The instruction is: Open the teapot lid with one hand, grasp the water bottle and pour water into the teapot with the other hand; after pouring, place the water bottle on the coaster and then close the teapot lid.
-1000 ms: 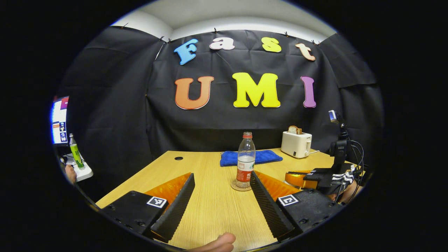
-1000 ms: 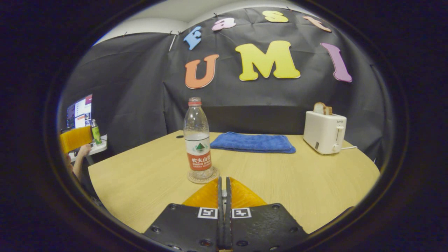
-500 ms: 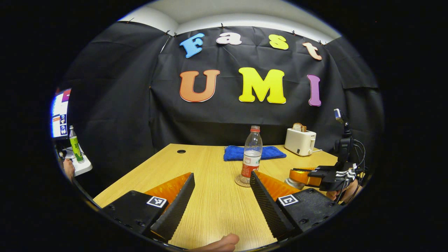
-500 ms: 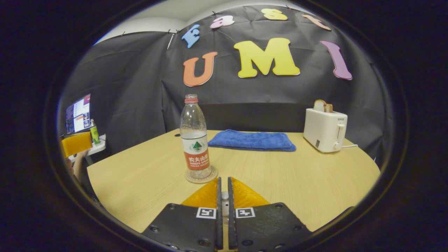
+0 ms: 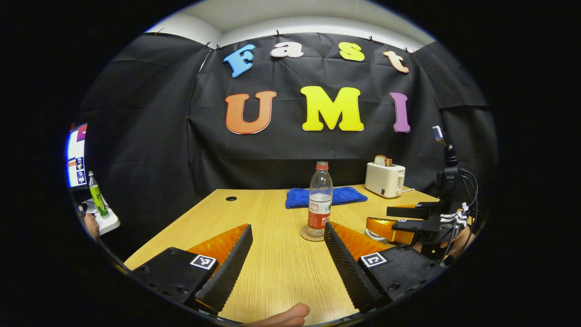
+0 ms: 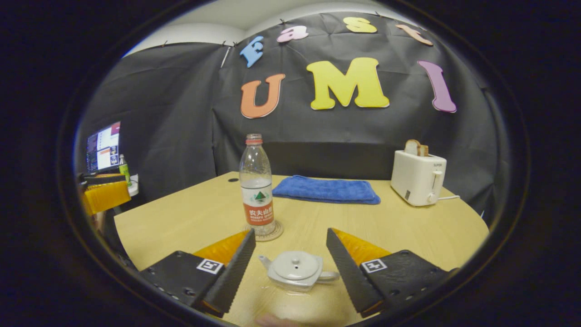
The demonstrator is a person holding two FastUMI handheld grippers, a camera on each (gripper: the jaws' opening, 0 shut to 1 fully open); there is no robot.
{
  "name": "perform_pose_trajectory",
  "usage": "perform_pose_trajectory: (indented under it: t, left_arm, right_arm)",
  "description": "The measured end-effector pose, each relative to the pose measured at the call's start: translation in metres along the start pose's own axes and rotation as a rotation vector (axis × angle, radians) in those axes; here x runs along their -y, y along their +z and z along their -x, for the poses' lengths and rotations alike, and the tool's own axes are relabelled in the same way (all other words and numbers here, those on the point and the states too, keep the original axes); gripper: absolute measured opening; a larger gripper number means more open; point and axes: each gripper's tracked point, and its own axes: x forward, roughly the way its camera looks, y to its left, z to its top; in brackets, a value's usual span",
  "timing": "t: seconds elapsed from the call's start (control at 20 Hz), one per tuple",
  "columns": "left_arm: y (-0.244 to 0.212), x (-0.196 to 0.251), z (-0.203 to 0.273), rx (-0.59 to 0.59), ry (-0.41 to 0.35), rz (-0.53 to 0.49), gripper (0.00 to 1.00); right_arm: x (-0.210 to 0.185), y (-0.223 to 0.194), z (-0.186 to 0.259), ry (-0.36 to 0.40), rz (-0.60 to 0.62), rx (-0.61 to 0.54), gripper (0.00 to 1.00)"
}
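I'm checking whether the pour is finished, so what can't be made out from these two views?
- Water inside the teapot: right gripper view, its lid covers it.
- Teapot in the left gripper view: mostly hidden behind the right claw.
- Water bottle cap: both views, too small to tell how tightly it sits.
- Coaster: largely under the bottle.

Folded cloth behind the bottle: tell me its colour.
Blue cloth; clearest in the right gripper view.

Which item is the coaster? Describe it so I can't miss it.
On the wooden table, in front of the blue towel, stands the water bottle. The coaster is the flat round disc under it, just beyond the teapot.
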Motion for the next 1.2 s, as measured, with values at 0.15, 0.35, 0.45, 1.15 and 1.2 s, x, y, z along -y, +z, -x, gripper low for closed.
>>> perform_pose_trajectory:
  t: [0.15, 0.35, 0.45, 1.15, 1.2]
  left_arm:
    - [0.000, 0.002, -0.001, -0.002, 0.010, 0.000, 0.99]
    - [0.001, 0.009, -0.002, -0.001, 0.025, -0.029, 0.99]
    - [0.000, 0.012, -0.001, -0.005, 0.031, -0.036, 0.99]
    - [-0.001, 0.037, 0.002, -0.032, 0.113, -0.098, 0.98]
    - [-0.001, 0.039, 0.005, -0.034, 0.115, -0.105, 0.98]
  right_arm:
    - [0.005, 0.009, 0.011, -0.012, -0.007, 0.015, 0.96]
    - [0.023, 0.028, 0.036, -0.082, 0.015, 0.037, 0.96]
    - [0.032, 0.035, 0.051, -0.109, 0.020, 0.043, 0.96]
    - [0.102, 0.059, 0.170, -0.296, 0.031, 0.141, 0.98]
    - [0.106, 0.060, 0.176, -0.307, 0.029, 0.150, 0.96]
